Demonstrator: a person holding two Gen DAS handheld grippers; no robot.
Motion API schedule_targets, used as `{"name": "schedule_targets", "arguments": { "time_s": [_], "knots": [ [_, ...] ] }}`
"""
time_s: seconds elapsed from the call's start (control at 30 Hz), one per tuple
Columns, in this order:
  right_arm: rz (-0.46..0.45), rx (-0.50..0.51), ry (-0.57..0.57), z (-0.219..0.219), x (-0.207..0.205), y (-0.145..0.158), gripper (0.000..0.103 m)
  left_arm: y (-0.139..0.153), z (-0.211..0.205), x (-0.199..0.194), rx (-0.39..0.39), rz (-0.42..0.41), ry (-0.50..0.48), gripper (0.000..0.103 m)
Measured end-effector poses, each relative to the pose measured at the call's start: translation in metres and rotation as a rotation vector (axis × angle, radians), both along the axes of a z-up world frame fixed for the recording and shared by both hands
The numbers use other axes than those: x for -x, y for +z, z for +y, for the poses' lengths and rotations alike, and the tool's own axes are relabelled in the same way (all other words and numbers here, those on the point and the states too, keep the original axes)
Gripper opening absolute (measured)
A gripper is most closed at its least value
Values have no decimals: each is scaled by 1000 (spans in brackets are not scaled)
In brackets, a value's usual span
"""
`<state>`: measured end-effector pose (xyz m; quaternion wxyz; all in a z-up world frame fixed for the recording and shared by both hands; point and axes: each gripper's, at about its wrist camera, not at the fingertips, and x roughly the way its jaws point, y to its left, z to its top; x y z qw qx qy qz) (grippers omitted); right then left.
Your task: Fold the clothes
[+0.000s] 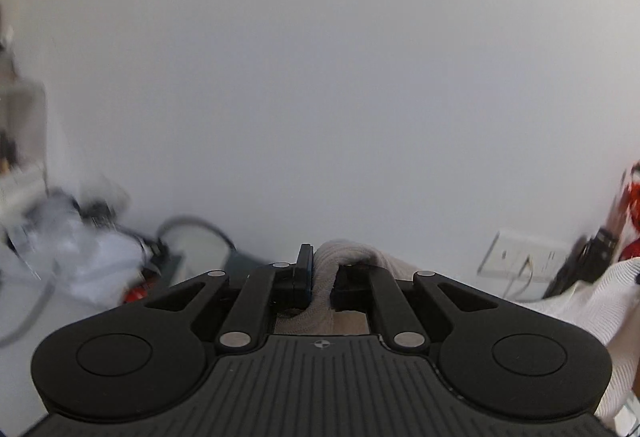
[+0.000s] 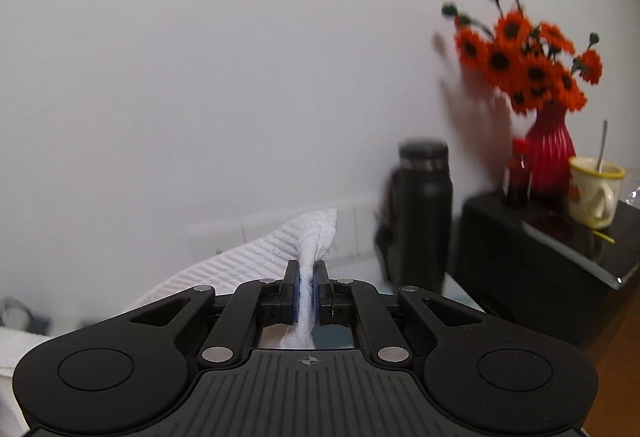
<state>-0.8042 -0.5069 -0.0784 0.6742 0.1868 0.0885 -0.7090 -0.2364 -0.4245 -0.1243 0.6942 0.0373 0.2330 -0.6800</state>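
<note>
A white ribbed garment [image 1: 576,301] is held up in the air in front of a plain white wall. My left gripper [image 1: 322,273] is shut on a bunched edge of it, and the cloth drapes over the right finger and trails down to the right. In the right wrist view my right gripper [image 2: 308,287] is shut on another bunched corner of the garment [image 2: 256,257], which pokes up above the fingertips and hangs away to the left. The rest of the garment is hidden below both grippers.
Left wrist view: blurred clutter of white plastic and cables [image 1: 92,249] at lower left, a wall socket [image 1: 520,257] at right. Right wrist view: a black flask [image 2: 426,213], a black box [image 2: 532,249] bearing a red vase of orange flowers [image 2: 548,153], and a yellow-rimmed mug [image 2: 594,197].
</note>
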Motion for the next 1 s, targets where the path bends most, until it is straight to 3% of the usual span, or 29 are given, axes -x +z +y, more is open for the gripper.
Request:
{"name": "schedule_targets", "arguments": {
  "time_s": [0.2,0.4,0.5,0.7,0.9,0.93,1.0],
  "knots": [
    [34,-97,27,-61,22,-45,5,-39,-65,15,-98,-16,8,8],
    [83,-57,23,-140,24,-59,5,-41,-155,17,-91,-65,109,8],
    [103,-99,30,-174,20,-78,5,-43,-190,18,-101,-80,154,8],
    [135,-229,76,-216,8,-129,5,-81,-233,29,-240,-164,131,8],
    [139,-296,65,-231,2,-158,6,-112,-248,23,-364,-152,156,9],
    [136,-305,62,-232,2,-161,9,-116,-250,21,-384,-146,165,11],
    [122,-306,62,-230,2,-163,27,-120,-251,19,-426,-147,140,28]
  ]
}}
